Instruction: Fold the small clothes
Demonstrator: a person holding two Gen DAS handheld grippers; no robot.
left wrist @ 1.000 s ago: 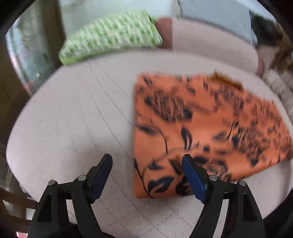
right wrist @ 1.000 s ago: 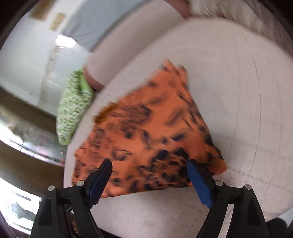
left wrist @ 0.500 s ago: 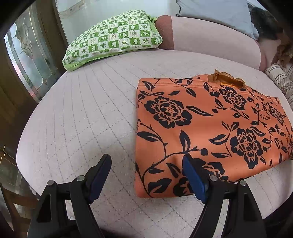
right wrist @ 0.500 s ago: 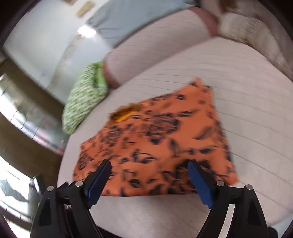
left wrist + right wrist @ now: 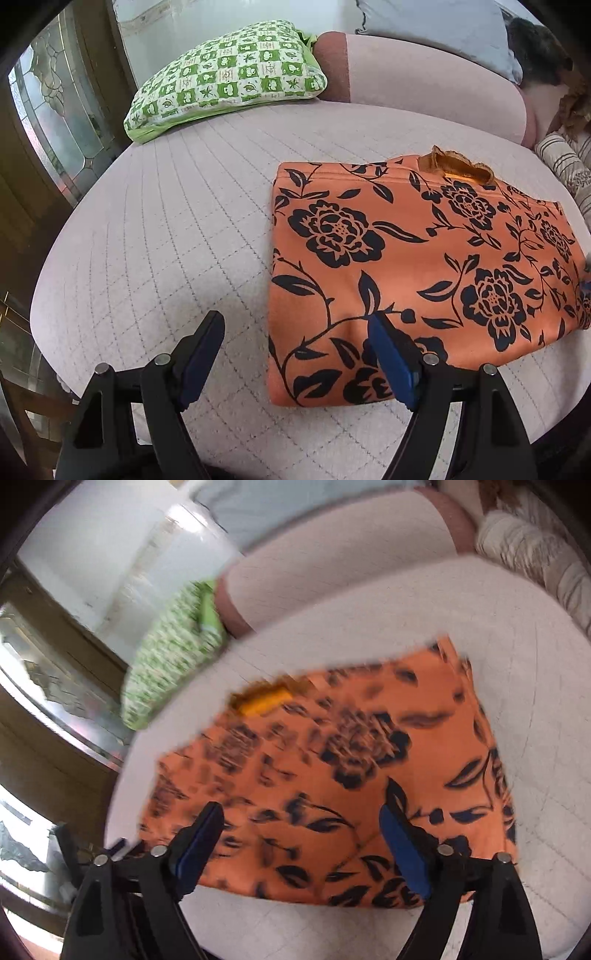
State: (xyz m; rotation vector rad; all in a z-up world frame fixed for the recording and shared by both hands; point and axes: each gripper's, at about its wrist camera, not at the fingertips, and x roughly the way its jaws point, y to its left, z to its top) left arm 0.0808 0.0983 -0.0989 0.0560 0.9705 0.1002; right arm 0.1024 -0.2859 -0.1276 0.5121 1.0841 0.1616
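Observation:
An orange garment with a black flower print (image 5: 417,266) lies folded flat in a rectangle on a round pale quilted cushion (image 5: 166,236). A bit of its orange lining shows at the far edge. My left gripper (image 5: 295,332) is open and empty, above the garment's near left corner, its right finger over the cloth. In the right wrist view, which is blurred, the garment (image 5: 332,775) fills the middle. My right gripper (image 5: 299,823) is open and empty over the garment's near edge.
A green and white checked pillow (image 5: 229,77) lies at the far left of the cushion against a pink backrest (image 5: 424,81). A striped cushion (image 5: 565,166) sits at the far right. A glass door (image 5: 48,122) stands to the left, beyond the cushion's edge.
The left gripper has barely moved; its view has sharpened. The right gripper has swung and come closer over the garment's near edge. Both stay open.

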